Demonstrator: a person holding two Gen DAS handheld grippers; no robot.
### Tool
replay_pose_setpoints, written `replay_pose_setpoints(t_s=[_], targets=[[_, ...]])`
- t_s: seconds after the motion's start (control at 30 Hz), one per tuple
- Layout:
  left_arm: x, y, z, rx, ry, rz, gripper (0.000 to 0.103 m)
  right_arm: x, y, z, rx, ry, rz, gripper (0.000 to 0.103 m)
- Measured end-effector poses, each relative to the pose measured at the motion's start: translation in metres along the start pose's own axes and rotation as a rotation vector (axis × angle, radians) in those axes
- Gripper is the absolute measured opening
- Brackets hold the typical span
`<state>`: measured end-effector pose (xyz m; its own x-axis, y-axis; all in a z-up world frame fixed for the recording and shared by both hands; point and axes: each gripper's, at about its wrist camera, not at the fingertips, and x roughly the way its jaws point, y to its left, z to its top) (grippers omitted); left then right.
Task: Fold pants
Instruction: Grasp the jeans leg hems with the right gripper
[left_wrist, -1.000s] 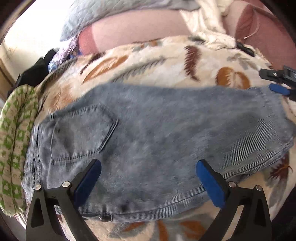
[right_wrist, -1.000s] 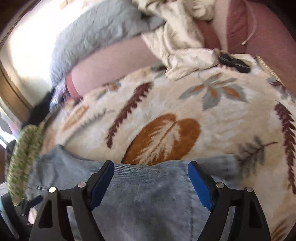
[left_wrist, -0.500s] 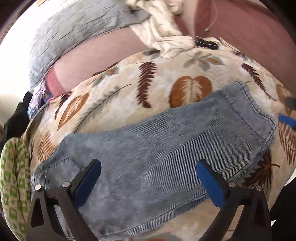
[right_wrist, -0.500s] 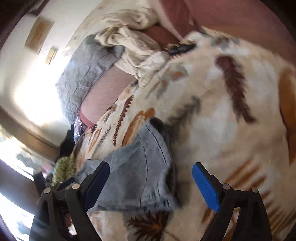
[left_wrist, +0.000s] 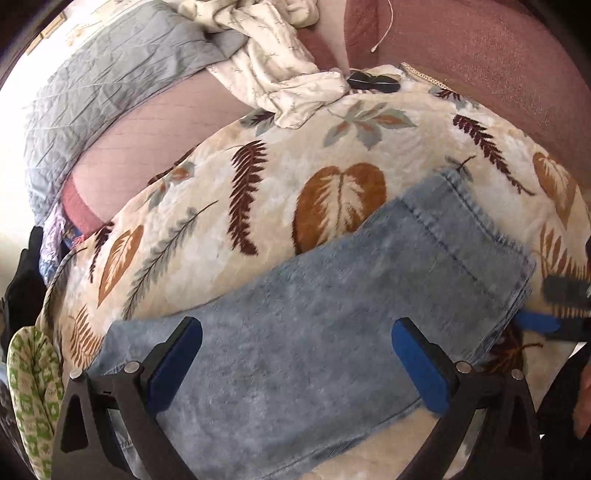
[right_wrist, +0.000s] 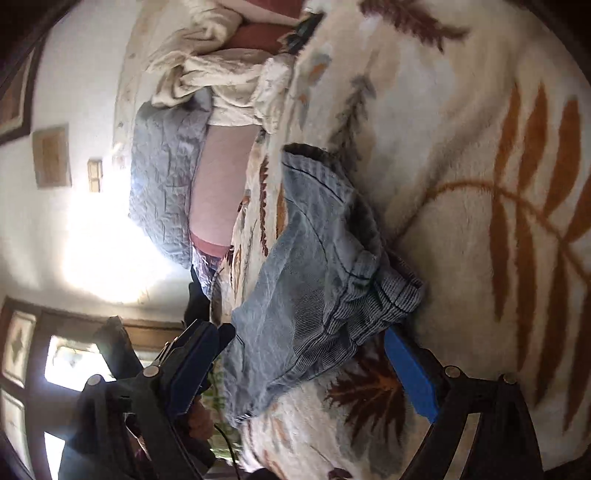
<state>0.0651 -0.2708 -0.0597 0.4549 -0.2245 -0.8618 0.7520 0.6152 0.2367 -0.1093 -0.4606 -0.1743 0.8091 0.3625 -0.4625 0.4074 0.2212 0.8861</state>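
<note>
Light blue jeans (left_wrist: 314, 332) lie folded lengthwise on a cream leaf-print blanket (left_wrist: 332, 155), with the leg hems (left_wrist: 480, 236) toward the right. My left gripper (left_wrist: 297, 365) hovers open over the middle of the legs, with nothing between its pads. My right gripper (right_wrist: 306, 365) is rolled onto its side at the stacked hems (right_wrist: 369, 288). Its jaws stand wide, one blue finger (right_wrist: 410, 373) low by the blanket under the hem edge and the other off to the left, clear of the denim. In the left wrist view the right gripper's blue pad (left_wrist: 539, 321) shows at the hem.
A crumpled cream floral cloth (left_wrist: 273, 66) and a grey quilt (left_wrist: 103, 85) lie at the back. A small black object (left_wrist: 373, 81) rests at the blanket's far edge. A green patterned cloth (left_wrist: 29, 387) hangs at the left. Maroon upholstery (left_wrist: 480, 55) rises behind.
My left gripper has moved from the pocket and waist end along the legs toward the hems. My right gripper has rolled onto its side and dropped to the hem edge, its jaws a little wider.
</note>
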Motion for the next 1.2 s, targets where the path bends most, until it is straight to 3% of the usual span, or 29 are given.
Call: replay_pose_setpoints(t_s=[0.13,0.27,0.4,0.57,0.73,1.2], targets=[[0.009,-0.004,0.024,0.006,0.014,0.002,0.103,0.0,0.0,0.0,0.001,-0.024,-0.001,0.093],[0.021,-0.01,0.043,0.015,0.033,0.001,0.103,-0.009,-0.01,0.008,0.069,-0.043,0.053,0.093],[0.036,-0.017,0.059,0.007,0.053,-0.014,0.103,-0.005,-0.009,0.008,0.048,-0.028,0.03,0.092],[0.047,-0.03,0.076,0.02,0.05,-0.028,0.103,-0.006,-0.012,0.008,0.058,-0.057,-0.002,0.08],[0.06,-0.044,0.091,0.003,0.069,-0.11,0.103,-0.006,-0.016,0.007,0.056,-0.088,-0.049,0.065],[0.086,-0.087,0.121,0.026,0.05,-0.284,0.103,-0.005,-0.01,0.0,0.021,-0.143,-0.102,0.065]])
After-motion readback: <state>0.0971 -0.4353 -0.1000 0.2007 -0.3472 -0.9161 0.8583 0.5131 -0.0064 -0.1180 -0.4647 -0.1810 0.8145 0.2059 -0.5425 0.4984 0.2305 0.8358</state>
